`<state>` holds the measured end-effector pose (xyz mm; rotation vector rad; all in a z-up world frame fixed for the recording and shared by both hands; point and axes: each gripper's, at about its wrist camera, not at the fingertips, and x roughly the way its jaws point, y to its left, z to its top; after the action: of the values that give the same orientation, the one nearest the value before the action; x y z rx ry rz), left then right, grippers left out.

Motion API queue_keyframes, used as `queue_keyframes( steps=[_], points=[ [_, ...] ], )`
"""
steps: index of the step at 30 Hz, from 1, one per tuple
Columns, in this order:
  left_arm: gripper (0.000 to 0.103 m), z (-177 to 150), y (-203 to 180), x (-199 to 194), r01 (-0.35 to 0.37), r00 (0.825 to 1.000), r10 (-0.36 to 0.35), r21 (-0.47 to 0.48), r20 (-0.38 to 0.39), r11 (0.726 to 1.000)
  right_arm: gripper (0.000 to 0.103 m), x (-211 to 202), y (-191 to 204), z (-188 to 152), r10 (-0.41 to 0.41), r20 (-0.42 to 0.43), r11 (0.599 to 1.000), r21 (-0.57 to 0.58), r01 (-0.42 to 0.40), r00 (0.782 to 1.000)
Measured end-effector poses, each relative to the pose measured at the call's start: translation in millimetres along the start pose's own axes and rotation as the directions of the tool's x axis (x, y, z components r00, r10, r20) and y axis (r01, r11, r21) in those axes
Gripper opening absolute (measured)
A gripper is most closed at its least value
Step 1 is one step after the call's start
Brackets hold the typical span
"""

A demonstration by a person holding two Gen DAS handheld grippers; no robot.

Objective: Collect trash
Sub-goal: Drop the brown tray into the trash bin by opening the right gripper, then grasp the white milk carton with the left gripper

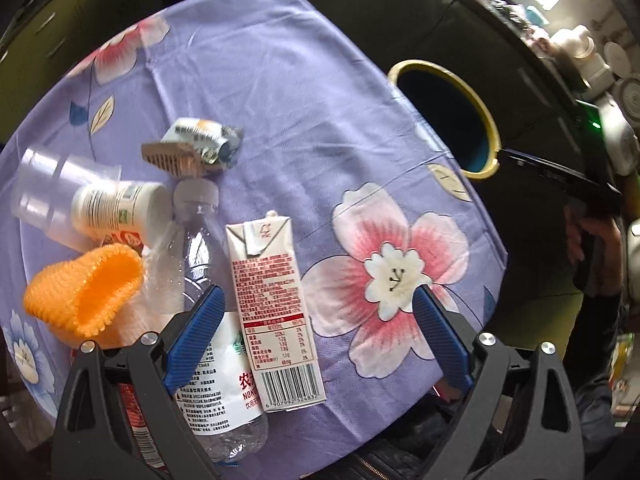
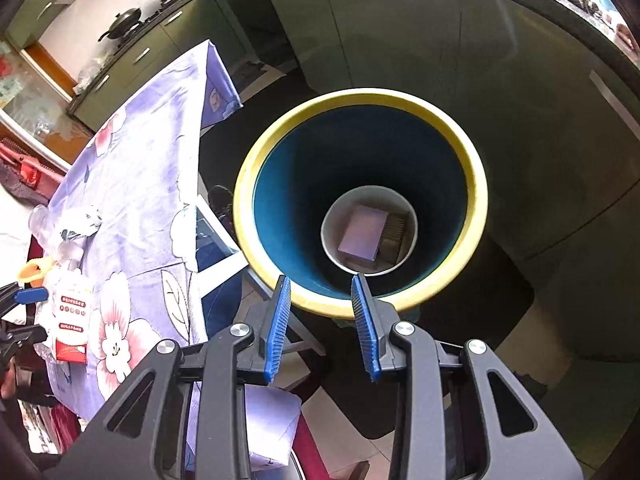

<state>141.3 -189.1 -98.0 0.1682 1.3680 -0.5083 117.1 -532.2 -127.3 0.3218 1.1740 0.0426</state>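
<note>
The table [image 1: 280, 80], covered by a purple floral cloth, carries the remaining trash. Beside it stands the yellow-rimmed bin [image 2: 360, 100]; a box [image 2: 362, 236] lies flat at its bottom. The right gripper [image 2: 322, 328] hangs over the bin's near rim, its jaws parted with nothing between them. The left gripper [image 1: 318, 320] is above the table, jaws wide apart, with the milk carton [image 1: 272, 304] lying between them, untouched. Just left of the carton lies a clear water bottle [image 1: 200, 264]. Farther left are an orange foam net [image 1: 86, 292], a white yoghurt bottle [image 1: 120, 208], a clear plastic cup [image 1: 48, 192] and a crumpled wrapper [image 1: 200, 146].
</note>
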Motion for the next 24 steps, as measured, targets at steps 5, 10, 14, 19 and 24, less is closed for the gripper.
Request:
queue_keyframes(
  steps=[5,10,14,19,24],
  points=[
    [0.089,1,0,9,-0.021,0.999,0.020,-0.022,-0.029,1.000,0.032,9,5,-4,0.023,-0.004,1.000,-0.008,-0.023,1.000],
    [0.084,2,-8,17,-0.030,0.998,0.030,-0.008,-0.054,1.000,0.032,13,5,-5,0.038,-0.009,0.999,-0.006,-0.038,0.999],
    [0.071,0,-14,34,-0.026,0.994,0.026,-0.005,-0.105,1.000,0.032,16,7,-6,0.046,-0.010,0.999,-0.007,-0.046,0.999],
    [0.058,1,-21,43,-0.064,0.993,0.066,0.019,-0.099,0.998,0.032,17,8,-8,0.052,-0.010,0.999,-0.009,-0.052,0.999],
    [0.037,0,-28,46,-0.055,0.993,0.058,0.036,-0.107,0.998,0.032,16,8,-9,0.054,-0.009,0.998,-0.009,-0.054,0.999]
  ],
)
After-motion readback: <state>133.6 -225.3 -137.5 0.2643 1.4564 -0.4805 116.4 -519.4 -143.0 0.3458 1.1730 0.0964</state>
